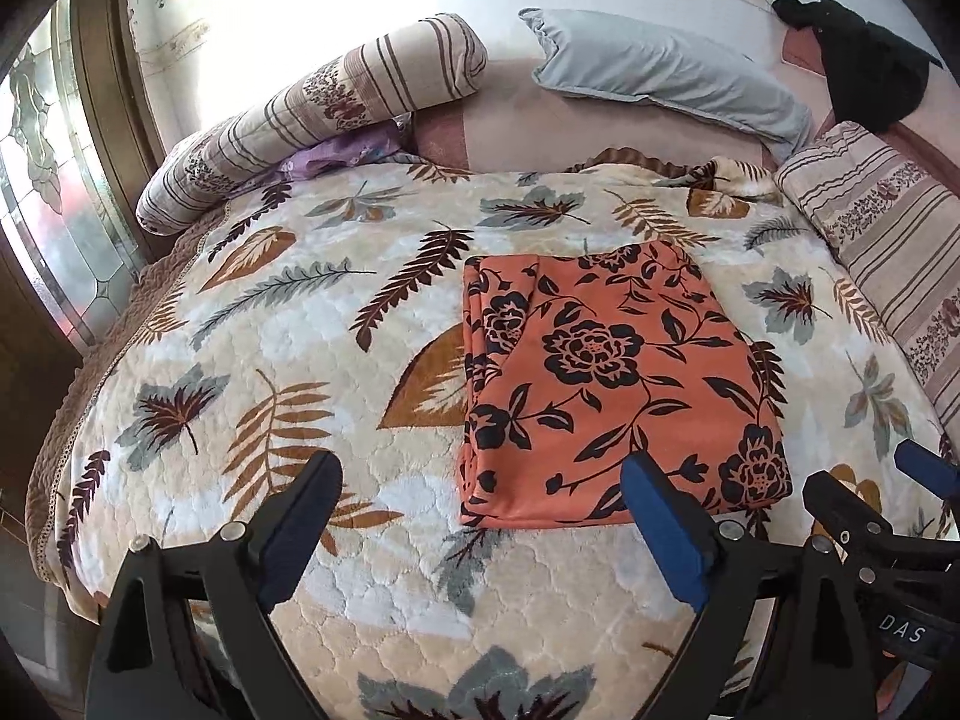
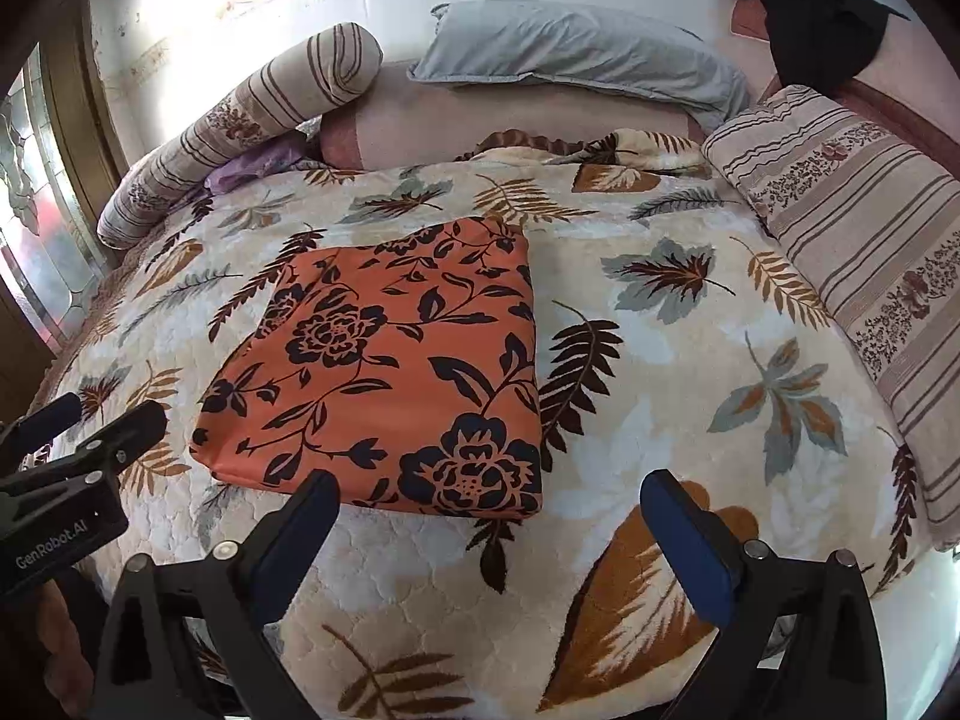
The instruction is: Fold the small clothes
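An orange cloth with a black flower print [image 1: 606, 378] [image 2: 396, 372] lies folded into a flat rectangle on the leaf-patterned bedspread [image 1: 288, 324] [image 2: 678, 360]. My left gripper [image 1: 480, 480] hovers open just in front of the cloth's near edge, nothing between its blue-padded fingers. In the right wrist view my right gripper [image 2: 489, 501] is also open and empty, at the cloth's near right corner. The right gripper [image 1: 870, 492] shows at the lower right of the left wrist view, and the left gripper [image 2: 78, 426] at the lower left of the right wrist view.
A striped bolster [image 1: 312, 114] [image 2: 240, 120] lies at the back left, a grey pillow [image 1: 666, 72] [image 2: 576, 54] against the headboard, a striped pillow [image 1: 888, 240] [image 2: 852, 264] on the right. A black garment [image 1: 864, 54] [image 2: 822, 24] hangs at the back right. A window [image 1: 54, 198] is on the left.
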